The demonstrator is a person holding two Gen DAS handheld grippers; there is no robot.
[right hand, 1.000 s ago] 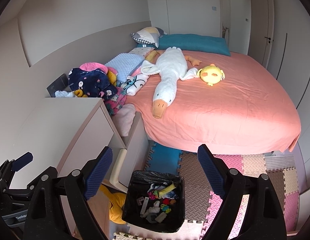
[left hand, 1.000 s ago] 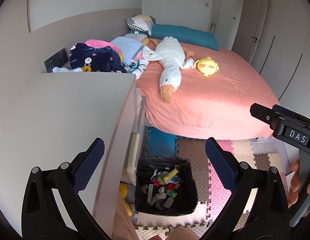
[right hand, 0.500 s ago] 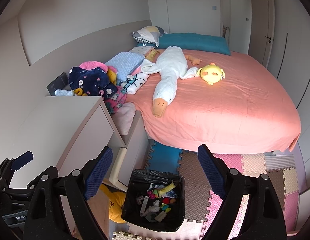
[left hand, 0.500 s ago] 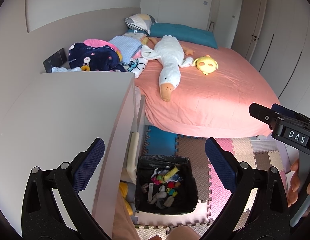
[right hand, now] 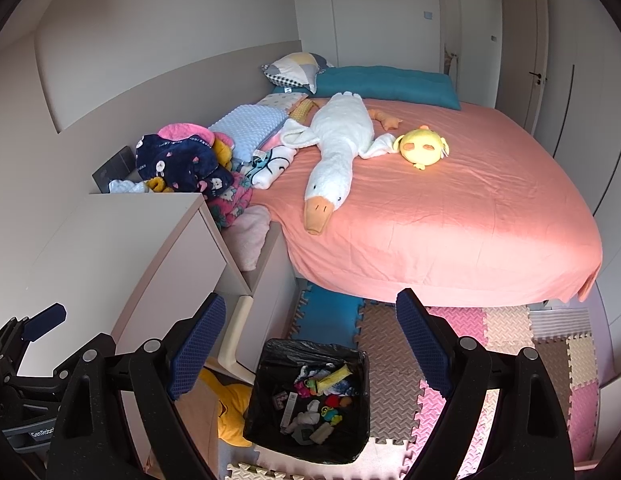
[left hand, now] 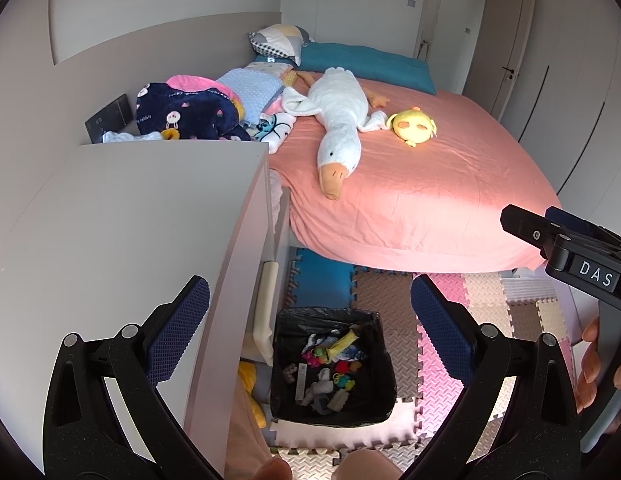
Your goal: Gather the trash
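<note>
A black-lined trash bin (left hand: 380, 364) stands on the foam floor mat beside the white cabinet, and it also shows in the right wrist view (right hand: 358, 396). Several small colourful scraps (left hand: 330, 368) lie inside it, seen too in the right wrist view (right hand: 314, 400). My left gripper (left hand: 310, 324) is open and empty, held high above the bin. My right gripper (right hand: 310, 344) is open and empty, also above the bin. The right gripper's body (left hand: 566, 252) shows at the right edge of the left wrist view.
A white cabinet (left hand: 122, 232) stands at the left, its top bare. A pink bed (left hand: 410, 168) carries a white goose plush (left hand: 338, 120), a yellow plush (left hand: 414, 126) and piled clothes (left hand: 190, 110). Coloured foam tiles (left hand: 390, 292) cover the floor.
Both views have shifted only slightly; the left gripper has drifted a little back. Both grippers have stayed open and empty.
</note>
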